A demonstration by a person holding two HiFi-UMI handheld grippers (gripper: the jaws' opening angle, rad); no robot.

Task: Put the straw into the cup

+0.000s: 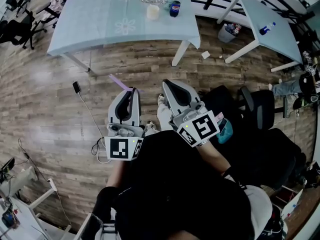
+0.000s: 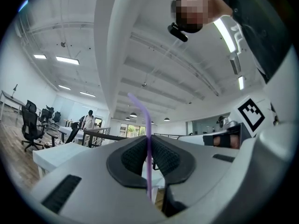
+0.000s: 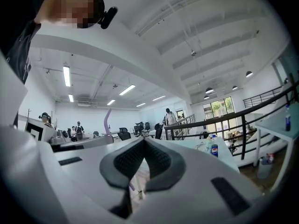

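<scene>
In the head view my left gripper (image 1: 133,90) is shut on a thin purple straw (image 1: 119,82) that sticks out up-left past its tips. A pale cup (image 1: 152,11) stands far ahead on the table with the light blue cloth (image 1: 100,19). My right gripper (image 1: 165,84) hangs beside the left one, jaws together with nothing between them. The left gripper view shows the straw (image 2: 148,125) pinched upright between the dark pads, its top bent left. In the right gripper view the jaws (image 3: 144,141) meet on nothing, and the straw (image 3: 108,119) shows at the left.
A blue-labelled bottle (image 1: 174,8) and some clutter stand next to the cup. A phone on a cable (image 1: 76,87) lies on the wood floor. A black office chair (image 1: 260,109) is at my right, a second table (image 1: 265,19) and a bin (image 1: 229,32) beyond it.
</scene>
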